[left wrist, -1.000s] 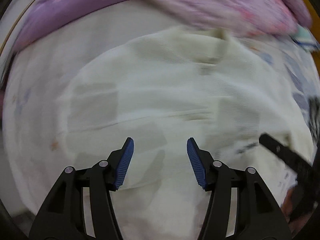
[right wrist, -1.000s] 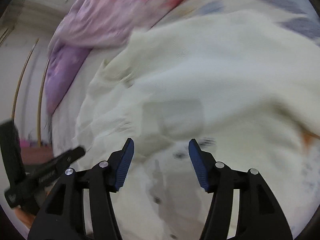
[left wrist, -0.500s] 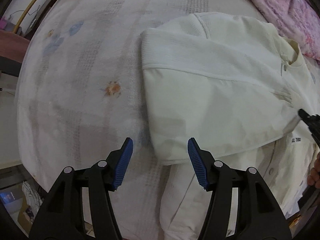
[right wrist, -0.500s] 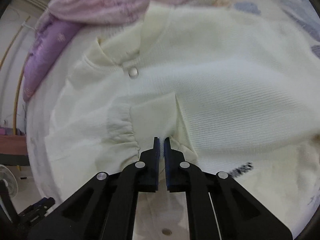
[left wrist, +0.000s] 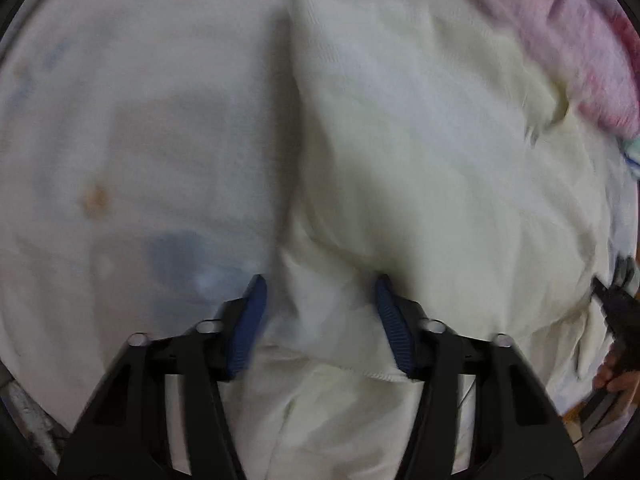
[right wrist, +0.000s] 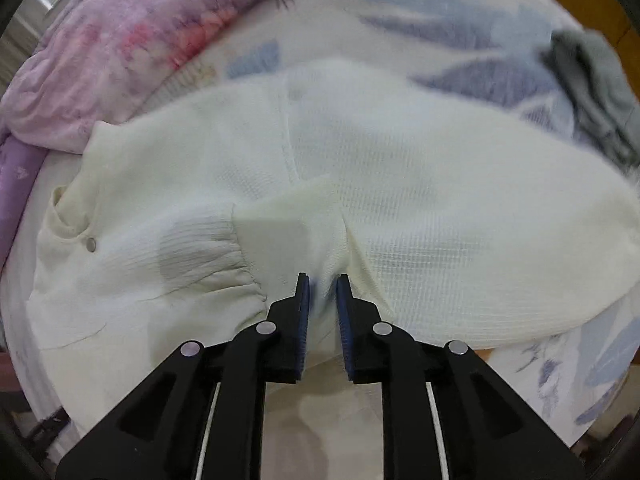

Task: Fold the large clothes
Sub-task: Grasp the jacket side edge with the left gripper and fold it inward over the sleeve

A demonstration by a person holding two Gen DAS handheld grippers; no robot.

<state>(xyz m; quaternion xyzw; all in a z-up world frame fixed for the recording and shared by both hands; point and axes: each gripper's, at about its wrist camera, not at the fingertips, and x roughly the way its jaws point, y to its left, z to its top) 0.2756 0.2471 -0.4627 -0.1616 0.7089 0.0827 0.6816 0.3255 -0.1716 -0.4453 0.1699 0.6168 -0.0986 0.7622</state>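
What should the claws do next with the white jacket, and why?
Probably close the left claw on the cream jacket: its fingers are open around the jacket's edge, while the right claw sits nearly shut at the sleeve. Then both could lift and fold.
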